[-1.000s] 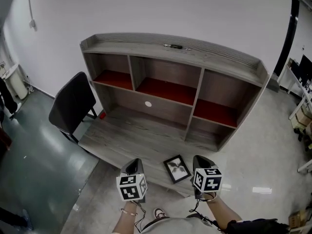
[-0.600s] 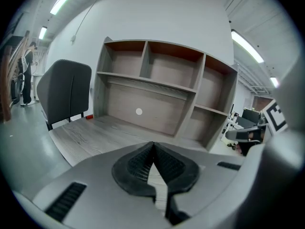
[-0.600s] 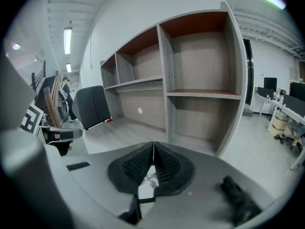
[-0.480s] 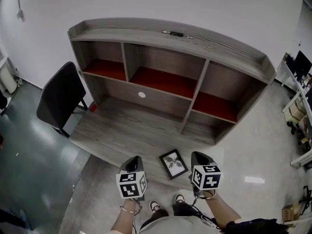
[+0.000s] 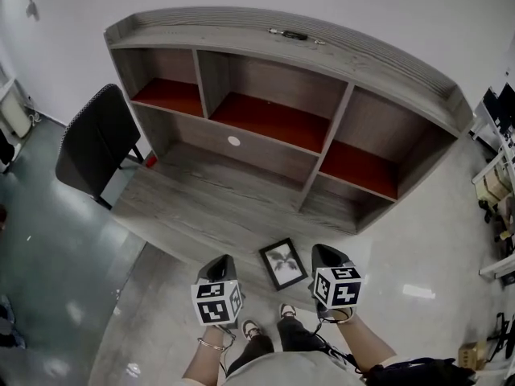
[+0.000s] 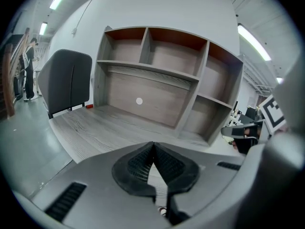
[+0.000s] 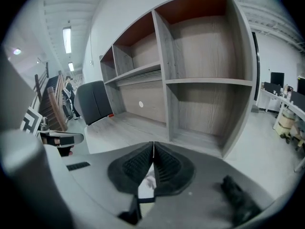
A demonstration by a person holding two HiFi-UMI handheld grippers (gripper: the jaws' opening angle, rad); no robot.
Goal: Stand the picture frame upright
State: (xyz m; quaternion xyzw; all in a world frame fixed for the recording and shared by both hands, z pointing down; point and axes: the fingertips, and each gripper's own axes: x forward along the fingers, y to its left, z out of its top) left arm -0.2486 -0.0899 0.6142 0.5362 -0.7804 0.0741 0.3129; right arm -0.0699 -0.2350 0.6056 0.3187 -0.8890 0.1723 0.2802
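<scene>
A small black picture frame with a pale print lies flat on the grey desk top, near its front edge. My left gripper is held just left of the frame and my right gripper just right of it, both above the desk edge and apart from the frame. In the left gripper view the left gripper has its jaws pressed together with nothing between them. The right gripper in its own view is likewise shut and empty.
A shelf unit with red-floored compartments rises at the back of the desk. A small dark object lies on its top. A black chair stands at the desk's left end. The person's shoes show below the grippers.
The head view has shifted, so the desk sits a little higher and closer. The frame still lies flat between the grippers, which remain shut and in nearly the same place.
</scene>
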